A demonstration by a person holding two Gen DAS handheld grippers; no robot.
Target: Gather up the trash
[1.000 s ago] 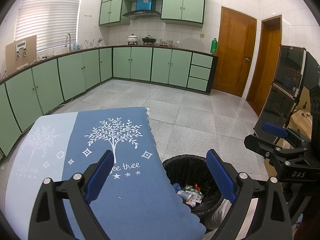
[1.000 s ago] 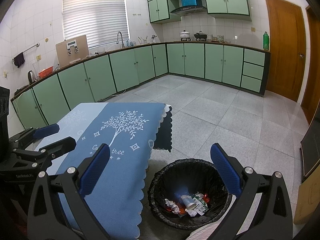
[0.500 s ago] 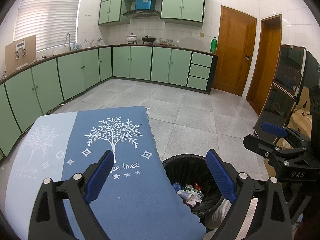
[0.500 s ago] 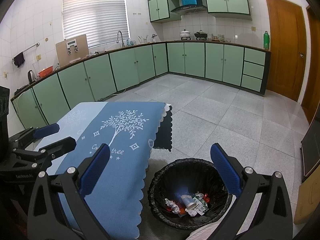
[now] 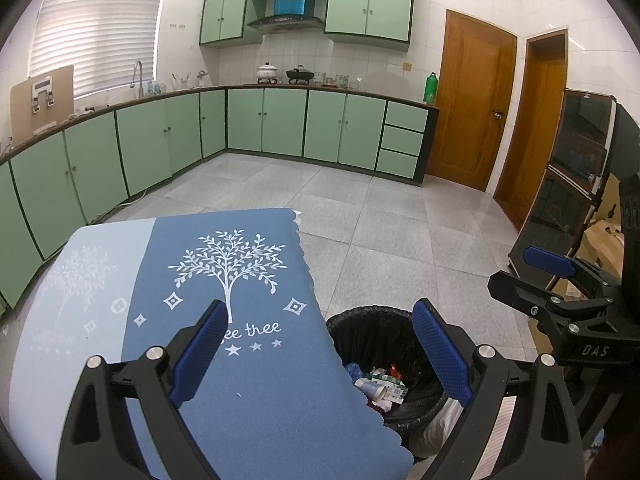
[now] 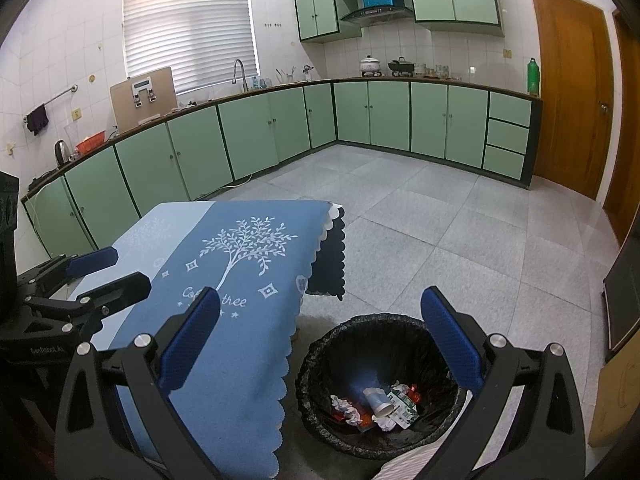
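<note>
A black-lined trash bin [image 6: 380, 332] stands on the floor beside the table; it also shows in the left wrist view [image 5: 372, 328]. Inside lie a paper cup [image 6: 378, 400], crumpled paper [image 6: 346, 410], a green carton [image 6: 404, 400] and red scraps. My right gripper [image 6: 320, 340] is open and empty, held above the bin and the table's edge. My left gripper [image 5: 320, 352] is open and empty, above the blue tablecloth [image 5: 224, 288] near the bin. Each gripper shows in the other's view, the right one [image 5: 560, 292] and the left one [image 6: 80, 280].
The table's blue cloth [image 6: 240, 264] has a white tree print and a scalloped edge. Green cabinets [image 6: 360, 120] line the far walls. Wooden doors [image 5: 472, 104] stand at the right. A dark cabinet [image 5: 576, 168] and cardboard [image 5: 604, 240] are at the far right. Grey tiled floor [image 6: 460, 240] lies beyond.
</note>
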